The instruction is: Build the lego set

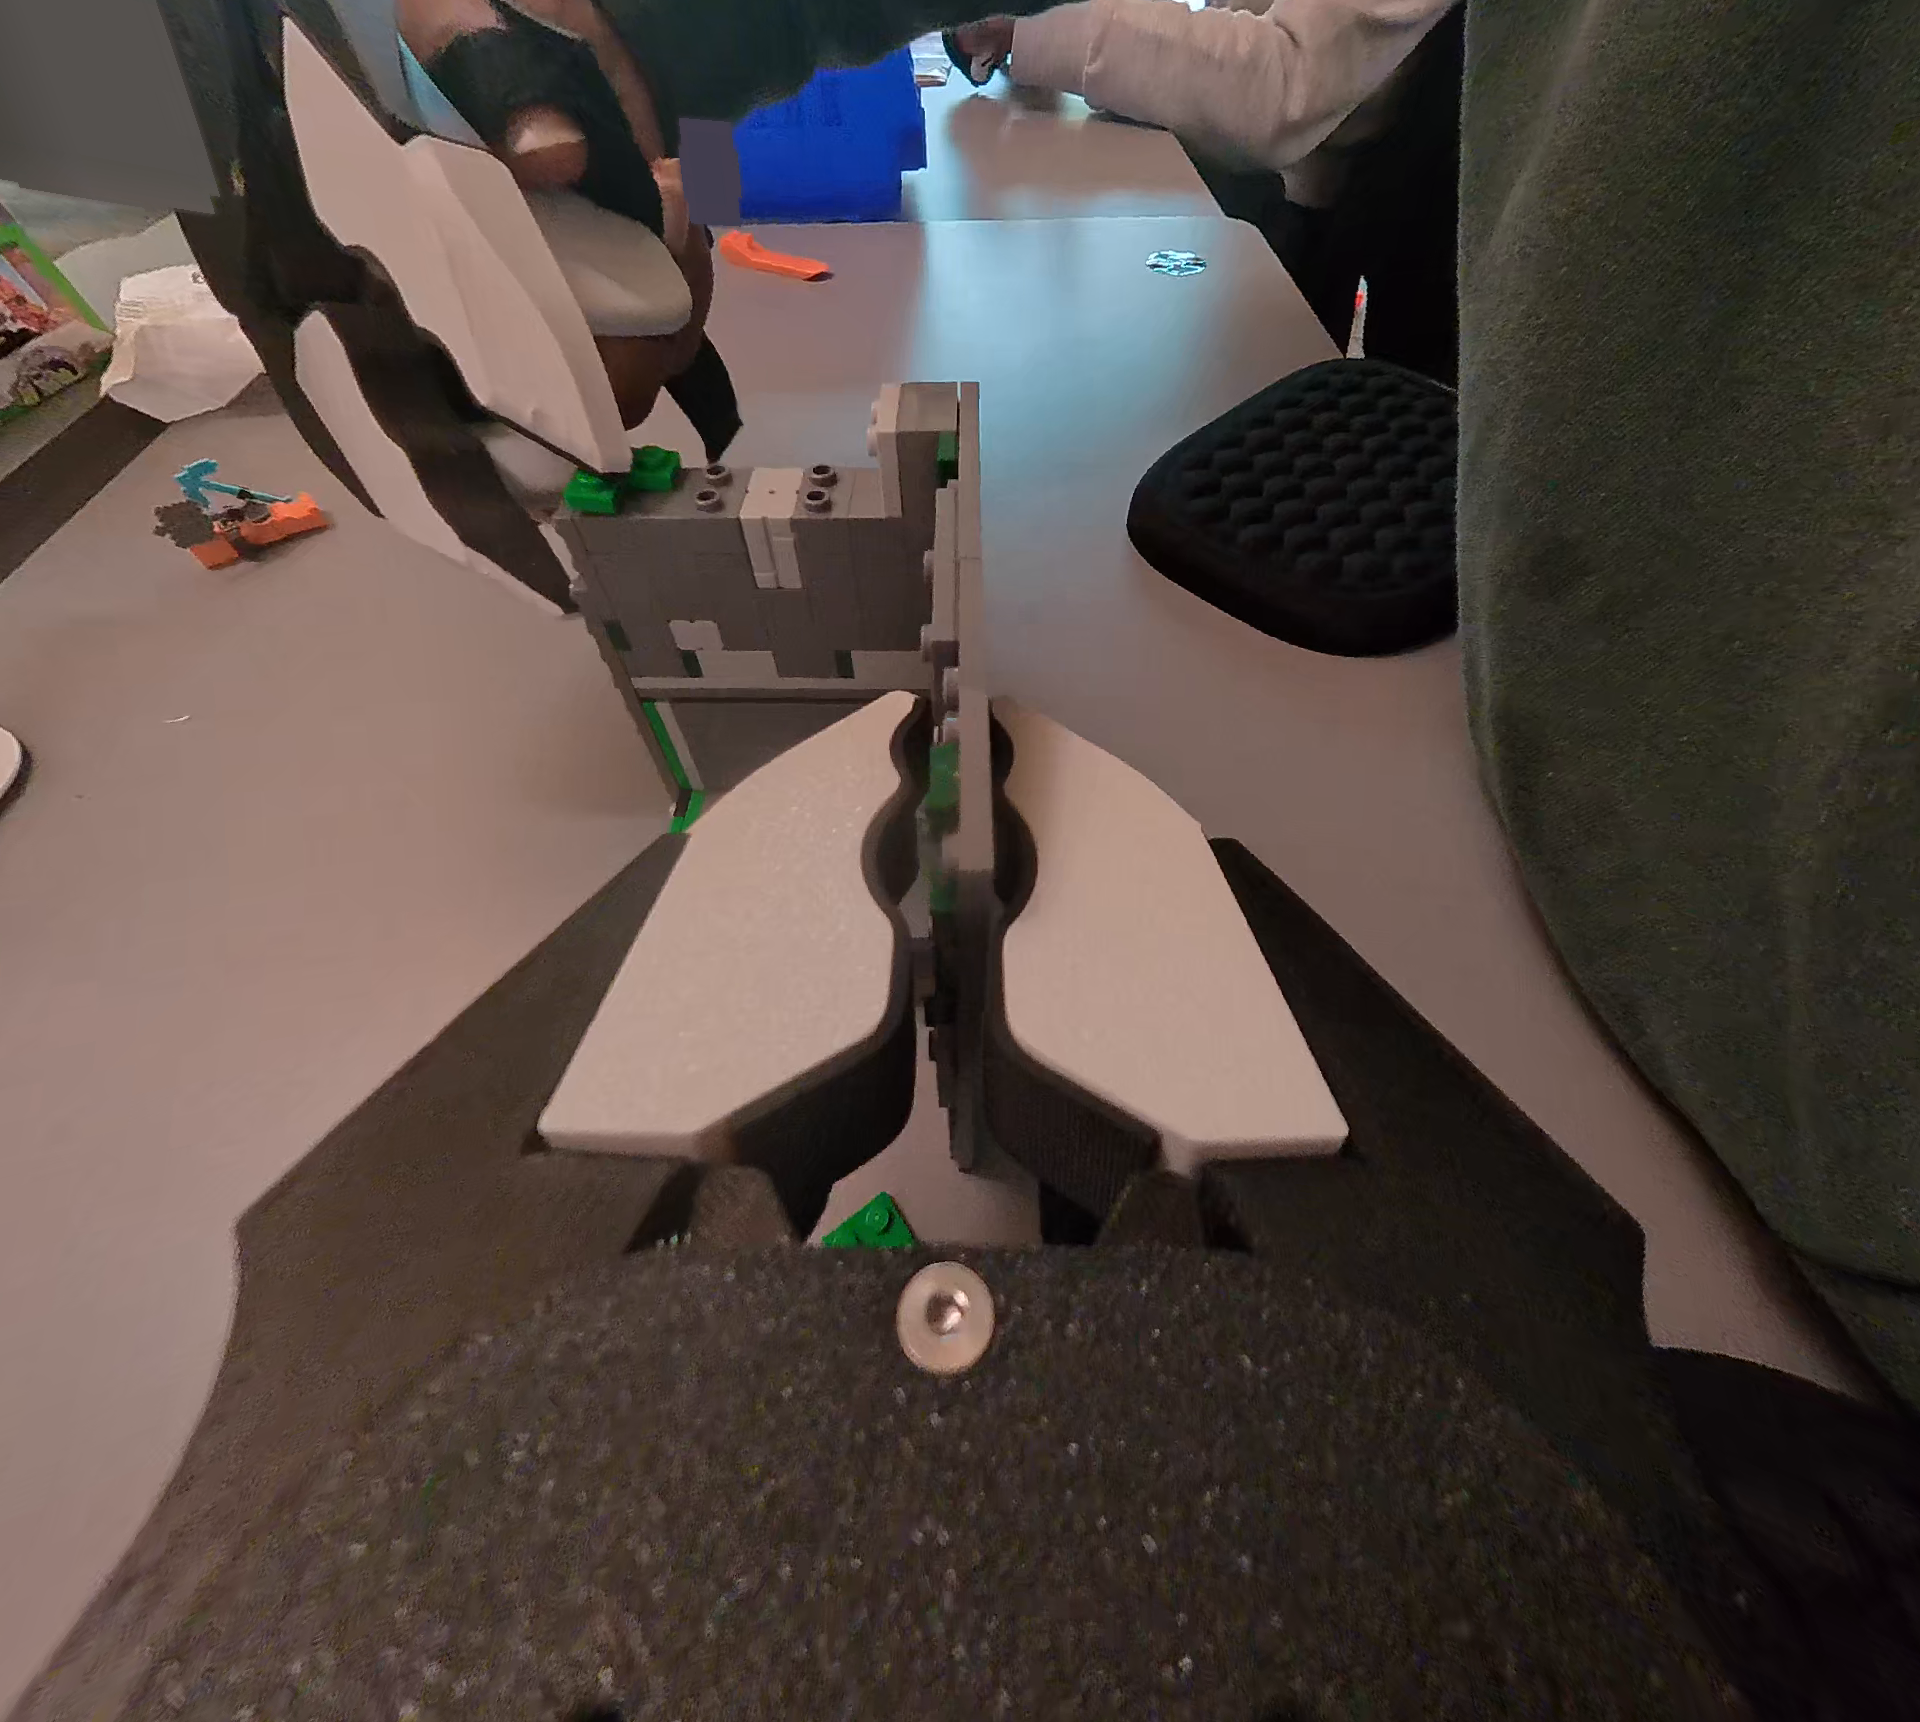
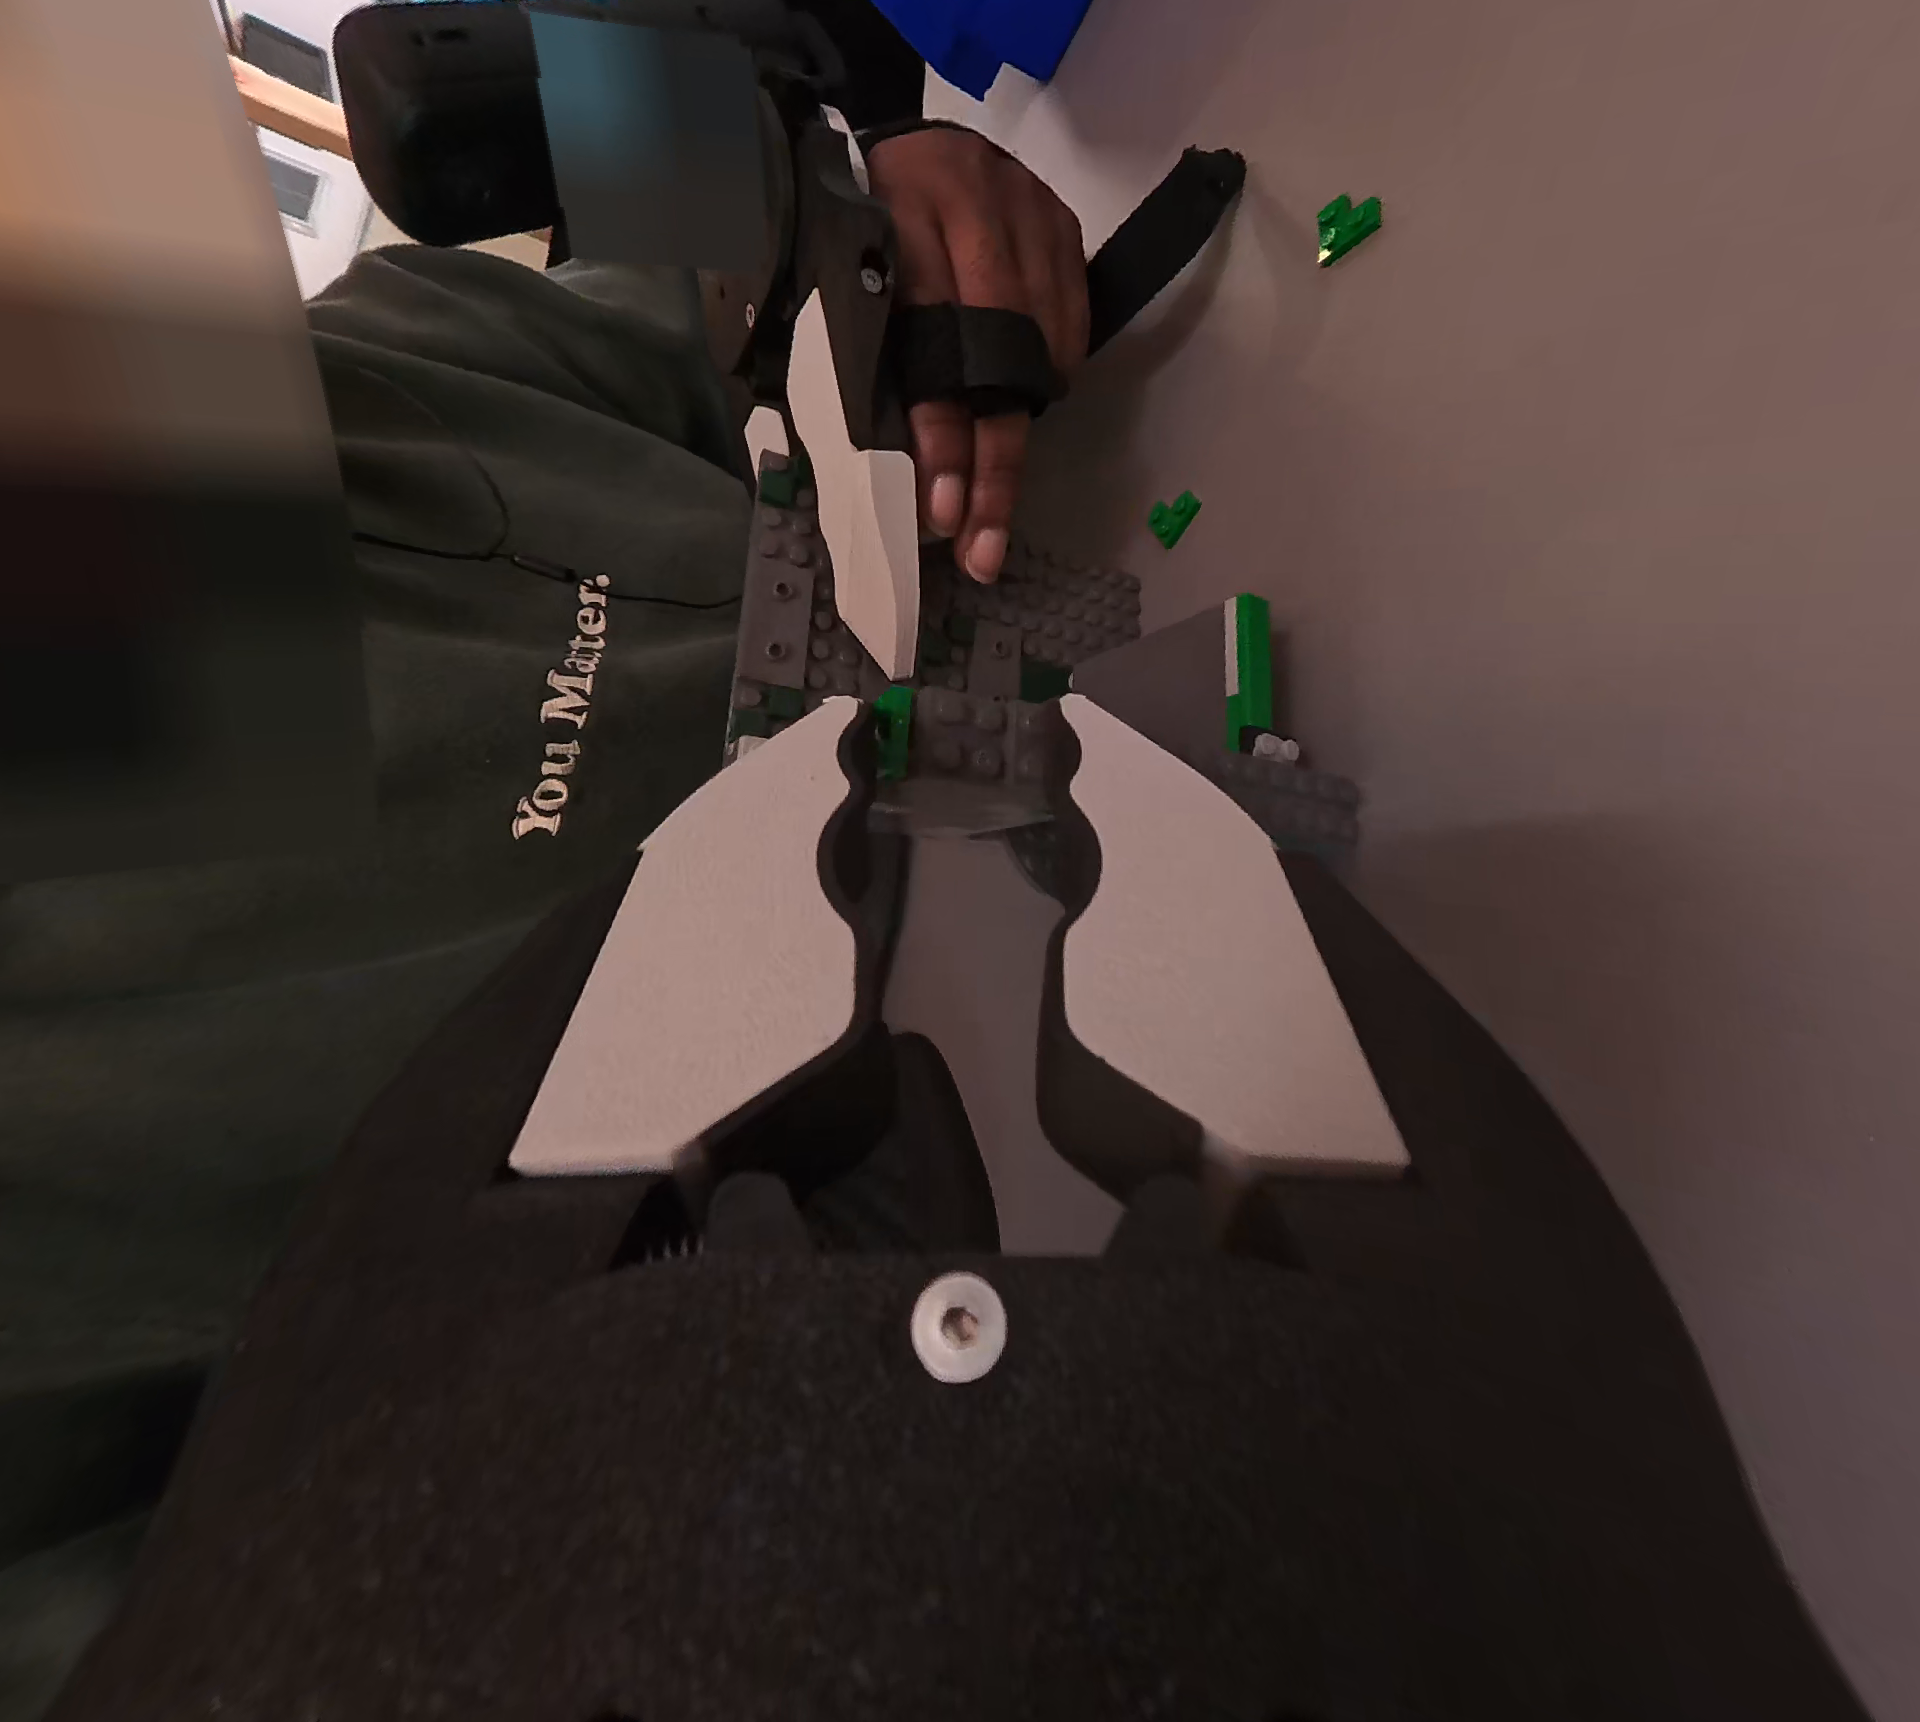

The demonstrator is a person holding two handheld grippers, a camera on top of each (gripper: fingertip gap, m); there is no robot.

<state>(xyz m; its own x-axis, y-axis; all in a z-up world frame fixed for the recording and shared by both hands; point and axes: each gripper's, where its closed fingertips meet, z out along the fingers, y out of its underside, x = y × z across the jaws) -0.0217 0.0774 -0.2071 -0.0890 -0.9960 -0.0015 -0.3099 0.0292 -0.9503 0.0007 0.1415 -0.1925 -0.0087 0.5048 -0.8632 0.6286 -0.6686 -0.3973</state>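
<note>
At far left of the left wrist view, loose orange and teal pieces (image 1: 244,514) lie on the desk (image 1: 312,789). Next, the right gripper (image 1: 613,467) descends onto the top left corner of the grey Lego wall (image 1: 748,571), pinching a small green plate (image 1: 621,477) against the studs. Further right, the left gripper (image 1: 951,737) is clenched on the wall's thin grey end panel (image 1: 966,529), steadying the build upright on the desk. The assembly appears light, rigid and prone to separating at its joints; grip flat faces and press straight down. Two spare green plates (image 2: 1174,519) lie on the desk beside it.
</note>
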